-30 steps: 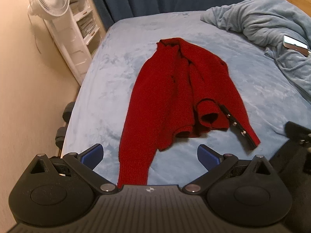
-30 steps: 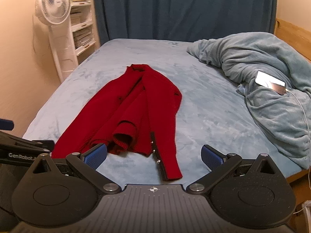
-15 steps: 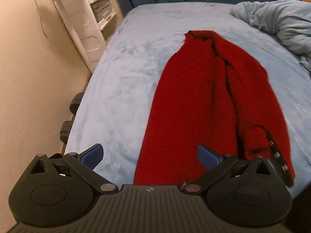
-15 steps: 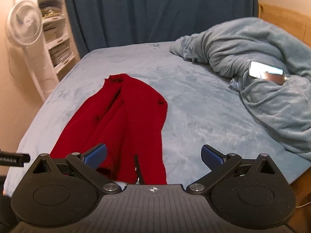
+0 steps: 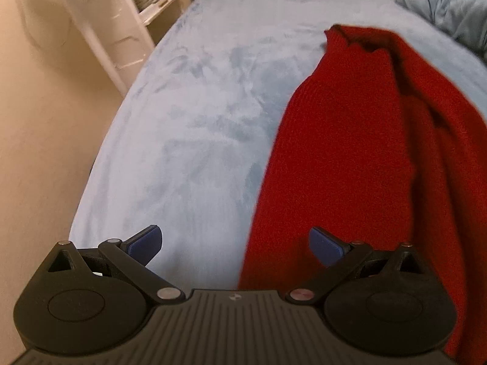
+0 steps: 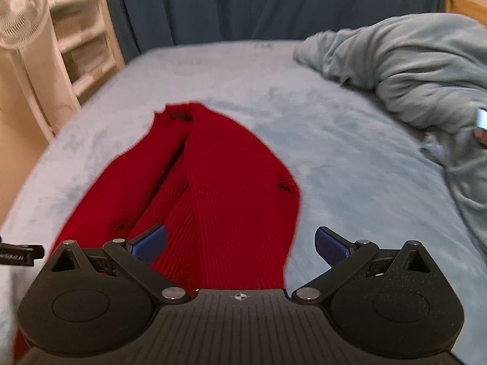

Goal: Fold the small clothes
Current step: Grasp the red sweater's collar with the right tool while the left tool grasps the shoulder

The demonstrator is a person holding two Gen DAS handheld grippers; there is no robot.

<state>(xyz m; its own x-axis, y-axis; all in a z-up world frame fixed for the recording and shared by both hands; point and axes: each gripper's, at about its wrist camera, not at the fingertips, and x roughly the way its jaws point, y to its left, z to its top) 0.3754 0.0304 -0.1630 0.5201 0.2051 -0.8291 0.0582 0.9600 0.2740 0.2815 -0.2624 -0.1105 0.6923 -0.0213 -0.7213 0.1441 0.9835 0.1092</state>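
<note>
Bed (image 6: 350, 158), pale-blue cover, fills both views. Rumpled blanket (image 6: 426, 70) heaped on its right side. Red knit cardigan (image 6: 219, 182) lies lengthwise mid-bed, collar at far end. Left gripper (image 5: 234, 241): jaws spread wide w/ nothing held, straddling garment's left edge. Right gripper (image 6: 240, 241): likewise spread, empty, over garment's right half. White fan (image 6: 18, 21) at left.

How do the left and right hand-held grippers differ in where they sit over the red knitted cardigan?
The left hand-held gripper straddles the red knitted cardigan at its left edge, one finger over bare pale blue bedspread; the right hand-held gripper straddles the cardigan's right edge, its left finger over the knit. Both are open and grip nothing.
</note>
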